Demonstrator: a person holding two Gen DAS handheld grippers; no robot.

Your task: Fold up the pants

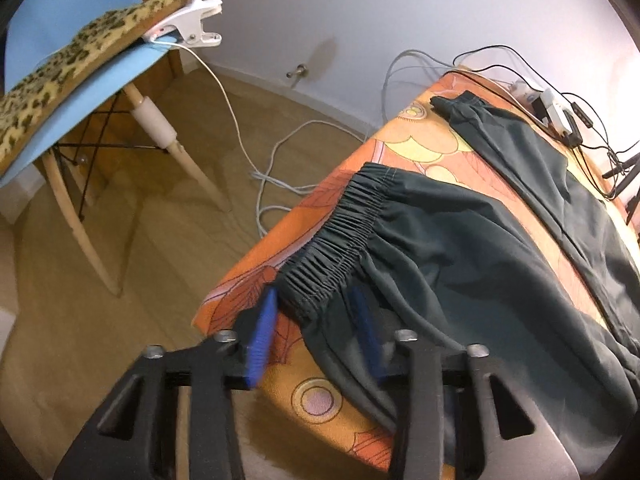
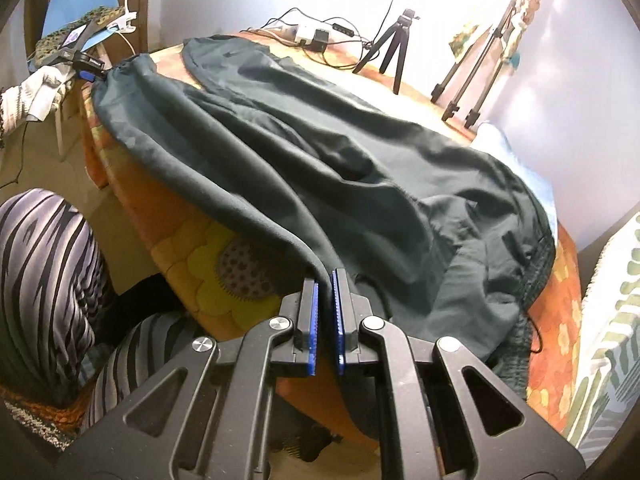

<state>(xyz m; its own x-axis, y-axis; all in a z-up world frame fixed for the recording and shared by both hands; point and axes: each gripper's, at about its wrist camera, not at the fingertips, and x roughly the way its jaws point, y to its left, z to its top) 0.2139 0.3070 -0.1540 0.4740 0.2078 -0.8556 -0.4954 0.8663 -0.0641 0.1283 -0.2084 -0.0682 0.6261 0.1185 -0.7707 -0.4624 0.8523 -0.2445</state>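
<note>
Dark green pants [image 1: 460,232] lie spread on a table with an orange floral cloth [image 1: 420,136]. In the left wrist view the elastic cuff [image 1: 340,240] of one leg lies near the table's corner. My left gripper [image 1: 316,304] is open, its blue pads on either side of the cuff's near end, the right pad blurred over the fabric. In the right wrist view the pants [image 2: 340,168] stretch across the table, waistband at the right. My right gripper [image 2: 325,280] is shut on the pants' near edge at the table's front. The left gripper [image 2: 86,68] shows at the far cuff.
A blue chair [image 1: 92,80] with a leopard cushion and a white clamp stands left of the table, with cables [image 1: 272,176] on the floor. Chargers and wires [image 1: 556,112] lie at the table's far edge. Tripods [image 2: 394,44] stand at the back. My patterned leg [image 2: 48,248] is at left.
</note>
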